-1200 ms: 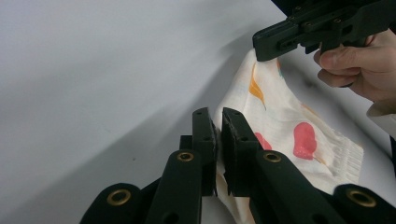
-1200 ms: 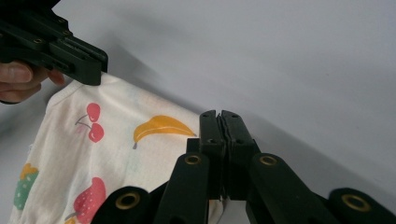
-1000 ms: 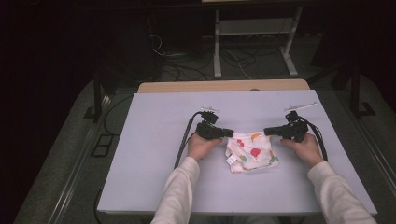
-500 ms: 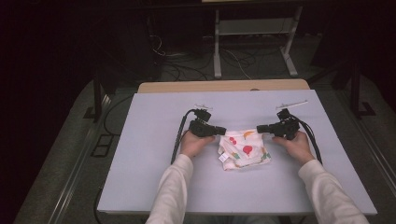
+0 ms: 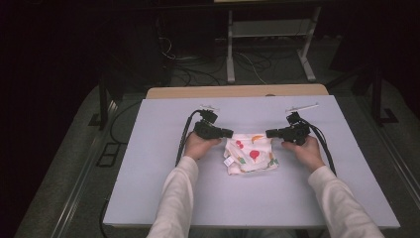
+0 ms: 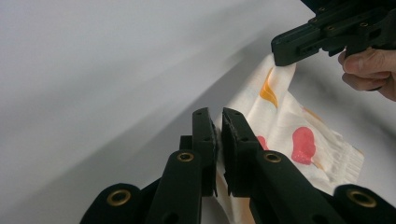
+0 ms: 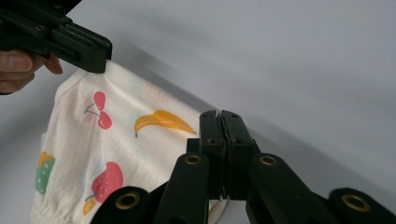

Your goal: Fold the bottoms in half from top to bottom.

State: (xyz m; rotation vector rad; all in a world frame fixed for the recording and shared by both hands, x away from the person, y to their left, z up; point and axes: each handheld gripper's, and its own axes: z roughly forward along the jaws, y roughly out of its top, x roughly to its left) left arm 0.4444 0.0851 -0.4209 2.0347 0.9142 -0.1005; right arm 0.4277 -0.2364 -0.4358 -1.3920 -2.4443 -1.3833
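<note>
While the person's arms come in from the near edge of the pale table [image 5: 163, 198], the little white cloth with fruit prints [image 5: 251, 153] sits about mid-table, lifted at its far edge and stretched between the two tools. The left gripper [image 5: 229, 133] is pinched tight on the cloth's left corner, and the right gripper [image 5: 268, 133] is clamped just as tight on the opposite corner. Lower part droops onto the tabletop.

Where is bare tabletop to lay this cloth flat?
Bare table lies left of the left claw, right of the right claw, and between the cloth and the near edge. The middle is crowded: both claws grip the cloth's corners.
</note>
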